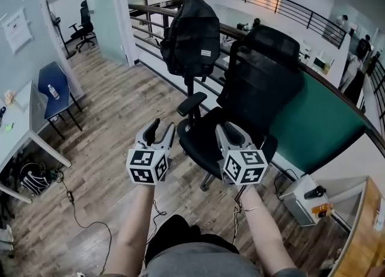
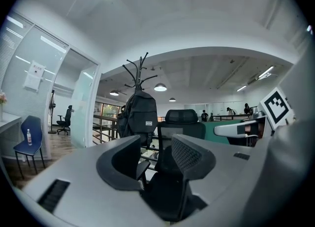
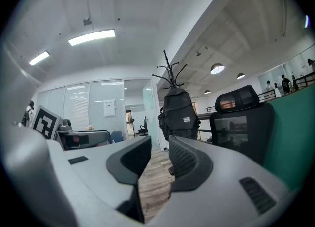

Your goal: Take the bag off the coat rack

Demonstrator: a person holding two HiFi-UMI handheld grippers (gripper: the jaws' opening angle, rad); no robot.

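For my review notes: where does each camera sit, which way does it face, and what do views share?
Head view: on the person's head, looking down on forearms, left hand-held gripper, right hand-held gripper.
Left gripper view: on that gripper, facing the bag past open jaws.
Right gripper view: likewise, jaws open.
All three share bag, coat rack, black chair.

The wooden floor (image 1: 114, 119) carries a black office chair (image 1: 252, 89) in the middle. The coat rack (image 1: 190, 85) stands just beyond it, with the bag (image 1: 192, 35) hanging on it. At the left stands a blue chair (image 1: 60, 104) with a bottle (image 1: 53, 92) on its seat, beside a white table (image 1: 27, 134). A cable (image 1: 78, 217) trails across the near left.
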